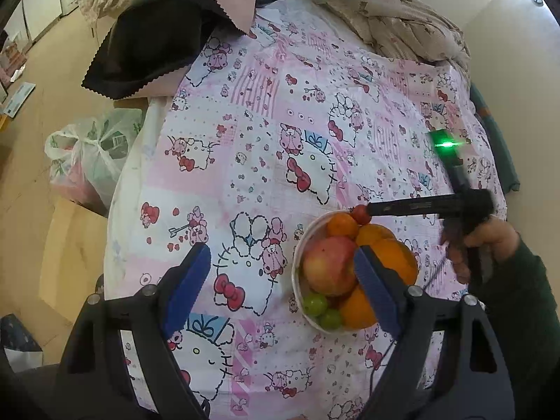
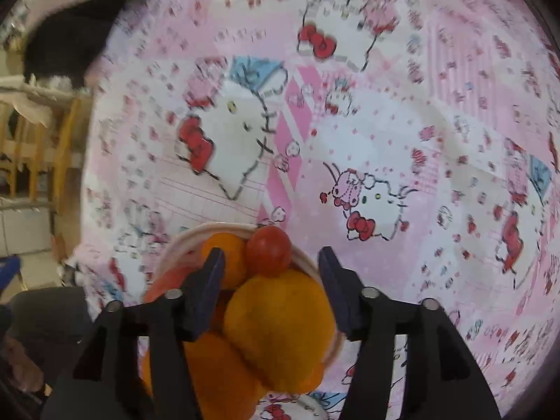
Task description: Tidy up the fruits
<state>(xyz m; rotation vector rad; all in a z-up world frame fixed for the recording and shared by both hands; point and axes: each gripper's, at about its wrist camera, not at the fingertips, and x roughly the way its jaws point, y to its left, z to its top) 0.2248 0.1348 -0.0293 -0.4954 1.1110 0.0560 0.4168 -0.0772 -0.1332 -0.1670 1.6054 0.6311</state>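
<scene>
At the lower centre of the right wrist view, the right gripper (image 2: 269,262) hangs over a white bowl (image 2: 311,262) heaped with fruit, its fingers spread apart and clamped on nothing. A small red tomato (image 2: 267,250) sits on top of the pile, just ahead of the gap between the fingertips, touching an orange (image 2: 224,255) to its left and a larger orange (image 2: 280,329) below it, which fills the space between the fingers.

The step in hand looks like setting that tomato on the heap; whether it is settled or about to roll I cannot tell. Done well, this means drawing the gripper straight back without nudging the round, loosely stacked fruit, since the tomato is perched near the rim and could tumble onto the patterned cloth (image 2: 385,122).

Lower centre of the left wrist view, the left gripper (image 1: 280,273) is wide open beside the bowl, its right finger overlapping an apple (image 1: 329,266) in the picture, with two green grapes (image 1: 322,309) below.
</scene>
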